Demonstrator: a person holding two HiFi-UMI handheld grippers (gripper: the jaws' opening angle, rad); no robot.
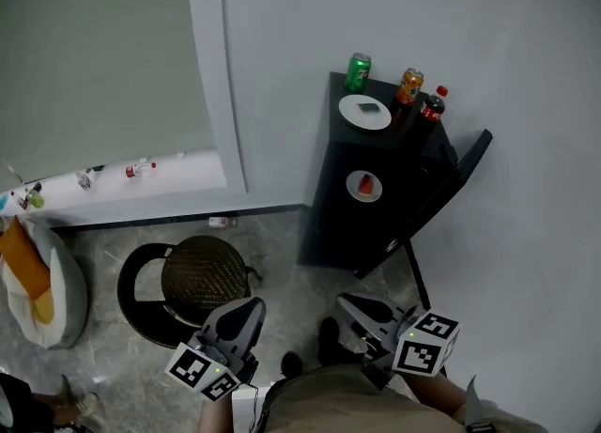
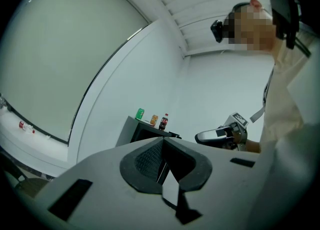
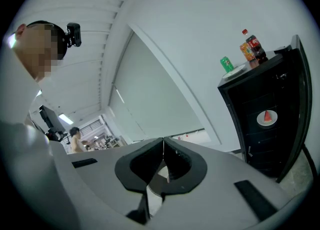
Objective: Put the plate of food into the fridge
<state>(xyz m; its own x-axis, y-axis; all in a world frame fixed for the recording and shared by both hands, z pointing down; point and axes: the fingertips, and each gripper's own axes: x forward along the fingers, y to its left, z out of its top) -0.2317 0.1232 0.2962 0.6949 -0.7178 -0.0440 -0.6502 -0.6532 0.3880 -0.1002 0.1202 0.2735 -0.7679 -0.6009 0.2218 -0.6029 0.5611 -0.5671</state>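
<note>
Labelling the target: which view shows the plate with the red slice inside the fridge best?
Head view: the plate sits unobstructed in the open fridge, red slice clear. Right gripper view shows it toward the warped edge. Left gripper view shows the fridge only from the side; that plate is hidden.

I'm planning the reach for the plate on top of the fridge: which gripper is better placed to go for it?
Right, probably. The right gripper lies almost straight in front of the fridge and its top plate; the left gripper is off to the side, over the stool. Both are shut and empty.
</note>
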